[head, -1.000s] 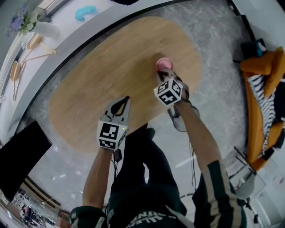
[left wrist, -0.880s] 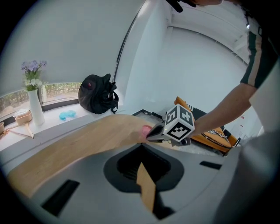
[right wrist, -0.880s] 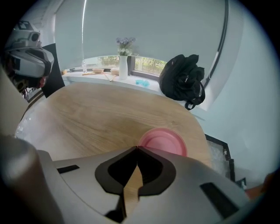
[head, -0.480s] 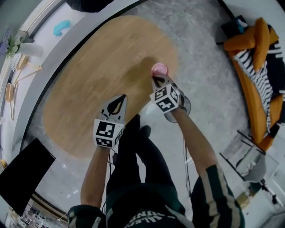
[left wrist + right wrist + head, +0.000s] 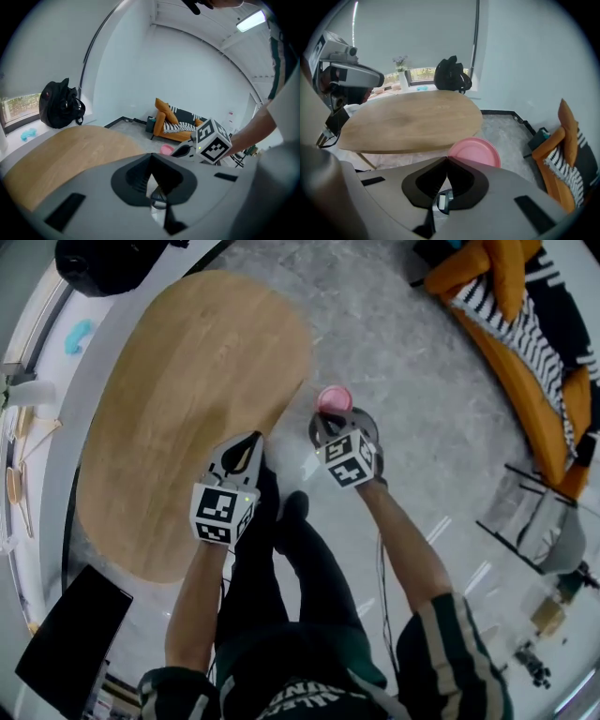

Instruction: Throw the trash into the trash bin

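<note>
**Pink dish clamped in the right tool, clear of the desk; no bin in sight**

Nearest, the person's legs stood between the two tools. The right tool (image 5: 324, 424) had its jaws pressed together on the near rim of the pink dish (image 5: 335, 397). The dish stuck out from the tip toward 12 o'clock and hung over the floor (image 5: 403, 343), just off the desk's edge. Being round, it had no long axis to line up; the right gripper view showed its face lying roughly level.

The left tool (image 5: 249, 444) lay at 9 o'clock from the right one, jaws together with nothing between them, its tip over the desk's rim. It was near the dish but played no part in the hold.

The oval wooden desk (image 5: 187, 399) spread away toward 10 o'clock, its top bare. Bare floor lay ahead from 12 to 3 o'clock, with nothing in the carrying path.

Farther off, an orange sofa (image 5: 525, 306) sat at 2 o'clock and a black backpack (image 5: 103, 263) at 11 o'clock. No view showed a trash bin, so its direction from the dish could not be told; the carry probably had some way to go.
</note>
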Available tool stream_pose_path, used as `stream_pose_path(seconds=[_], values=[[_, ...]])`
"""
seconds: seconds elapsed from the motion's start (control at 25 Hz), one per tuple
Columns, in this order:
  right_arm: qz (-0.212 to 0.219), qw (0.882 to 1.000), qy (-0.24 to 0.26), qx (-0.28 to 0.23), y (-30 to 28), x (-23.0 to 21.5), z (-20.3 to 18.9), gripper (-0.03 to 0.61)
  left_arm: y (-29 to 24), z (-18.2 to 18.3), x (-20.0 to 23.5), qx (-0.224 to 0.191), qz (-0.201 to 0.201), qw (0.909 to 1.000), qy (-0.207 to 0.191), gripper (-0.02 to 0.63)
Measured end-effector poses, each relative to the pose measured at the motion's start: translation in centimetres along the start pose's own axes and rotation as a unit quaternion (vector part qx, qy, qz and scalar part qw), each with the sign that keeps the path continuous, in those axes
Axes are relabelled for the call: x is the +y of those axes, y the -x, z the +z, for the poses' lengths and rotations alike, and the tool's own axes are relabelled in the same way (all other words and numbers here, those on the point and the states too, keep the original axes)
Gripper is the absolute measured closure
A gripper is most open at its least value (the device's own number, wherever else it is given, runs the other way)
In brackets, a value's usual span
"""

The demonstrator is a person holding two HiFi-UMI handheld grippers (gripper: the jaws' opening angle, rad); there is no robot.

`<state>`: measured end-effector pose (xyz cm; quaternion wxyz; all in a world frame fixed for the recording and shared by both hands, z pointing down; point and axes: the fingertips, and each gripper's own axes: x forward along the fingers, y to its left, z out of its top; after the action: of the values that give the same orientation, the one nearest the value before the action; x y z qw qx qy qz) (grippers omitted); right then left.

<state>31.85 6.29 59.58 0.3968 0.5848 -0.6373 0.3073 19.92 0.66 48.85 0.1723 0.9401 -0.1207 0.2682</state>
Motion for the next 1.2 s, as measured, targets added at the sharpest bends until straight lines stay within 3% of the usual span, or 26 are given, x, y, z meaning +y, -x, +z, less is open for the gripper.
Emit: stream_pose_path(seconds=[0.24,0.52,0.68,1.04,1.12,1.2], values=[[-0.01,0.997,-0.077,0.022,0.2,-1.2,-8.6,0.574,-3.9,-1.1,-4.2,0.01,-0.037,0.9988,-0.03,0.614],[-0.001,0.991,-0.123,0.058,-5.7,-1.1,-18.8,0.574,-8.7,-2.6,-6.5,-0.002,-0.067,0.9951,-0.073,0.614],[0.018,0.987,-0.144,0.072,-10.3,-0.6,-22.5,0.574,-11.0,-3.7,-5.3,-0.01,-0.069,0.9931,-0.094,0.614],[0.062,0.973,-0.186,0.121,-17.9,0.5,-29.1,0.572,-13.2,-6.0,-2.0,-0.02,-0.052,0.995,-0.082,0.614],[0.067,0.968,-0.196,0.144,-18.3,0.8,-30.2,0.487,-13.2,-5.9,-2.0,-0.024,-0.052,0.9947,-0.086,0.614],[0.065,0.965,-0.201,0.153,-17.9,0.9,-30.4,0.468,-12.9,-5.6,-1.9,-0.028,-0.053,0.9946,-0.086,0.614]])
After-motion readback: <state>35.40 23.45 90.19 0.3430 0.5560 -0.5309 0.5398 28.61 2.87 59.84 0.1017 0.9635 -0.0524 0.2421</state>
